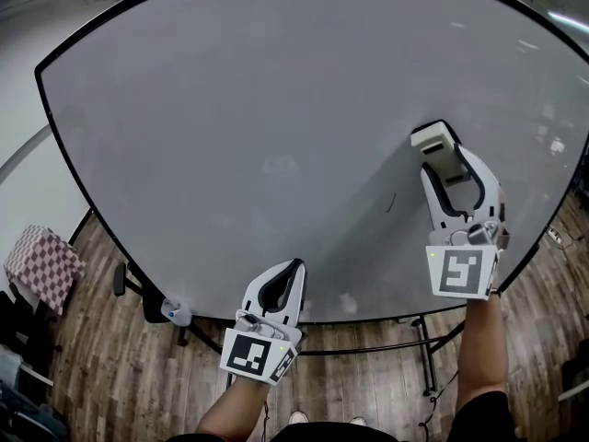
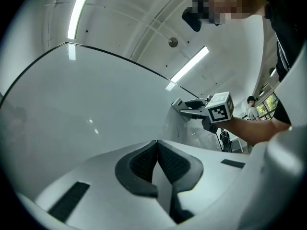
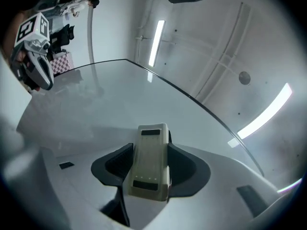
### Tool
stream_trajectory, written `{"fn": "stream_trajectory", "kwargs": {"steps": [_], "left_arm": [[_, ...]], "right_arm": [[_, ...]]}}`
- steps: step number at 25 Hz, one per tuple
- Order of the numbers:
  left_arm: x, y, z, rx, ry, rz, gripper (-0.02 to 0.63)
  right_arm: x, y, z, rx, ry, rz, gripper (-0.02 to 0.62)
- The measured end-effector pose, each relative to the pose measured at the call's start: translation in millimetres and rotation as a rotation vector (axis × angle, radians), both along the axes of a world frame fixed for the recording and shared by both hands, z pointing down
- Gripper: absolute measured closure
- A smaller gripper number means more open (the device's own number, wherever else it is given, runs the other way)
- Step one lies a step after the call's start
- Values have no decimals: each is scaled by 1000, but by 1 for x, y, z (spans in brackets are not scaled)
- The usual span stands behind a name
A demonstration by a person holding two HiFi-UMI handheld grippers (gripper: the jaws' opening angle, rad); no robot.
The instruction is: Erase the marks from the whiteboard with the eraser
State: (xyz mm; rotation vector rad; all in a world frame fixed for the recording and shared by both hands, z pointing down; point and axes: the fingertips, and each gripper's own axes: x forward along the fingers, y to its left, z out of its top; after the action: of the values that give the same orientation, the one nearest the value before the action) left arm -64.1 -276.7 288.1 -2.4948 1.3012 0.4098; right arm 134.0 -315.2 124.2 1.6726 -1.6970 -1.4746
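Right gripper (image 1: 445,162) clamped on eraser (image 1: 433,138) at whiteboard (image 1: 258,127) | left gripper (image 1: 294,267) jaws together, empty | small dark mark (image 1: 390,201) near eraser

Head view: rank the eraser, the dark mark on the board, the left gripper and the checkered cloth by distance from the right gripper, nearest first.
1. eraser: clamped in the right gripper's jaws.
2. dark mark: on the whiteboard, just below-left.
3. left gripper: lower left, at the bottom edge.
4. checkered cloth: far left, off the whiteboard.
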Motion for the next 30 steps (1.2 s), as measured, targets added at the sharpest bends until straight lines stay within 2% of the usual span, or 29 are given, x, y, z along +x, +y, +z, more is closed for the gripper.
{"fn": "stream_trajectory", "kwargs": {"steps": [6,13,30], "left_arm": [[0,-2,2,-2,3,-8,586],[-4,-1,8,-13,5,-20,586],[-18,5,22,-46,-10,-56,587]], "right_arm": [[-14,-4,32,-94,25,-25,353],[-40,-4,81,-154,54,-79,353],[-116,-6,246,-422,263,-172,351]]}}
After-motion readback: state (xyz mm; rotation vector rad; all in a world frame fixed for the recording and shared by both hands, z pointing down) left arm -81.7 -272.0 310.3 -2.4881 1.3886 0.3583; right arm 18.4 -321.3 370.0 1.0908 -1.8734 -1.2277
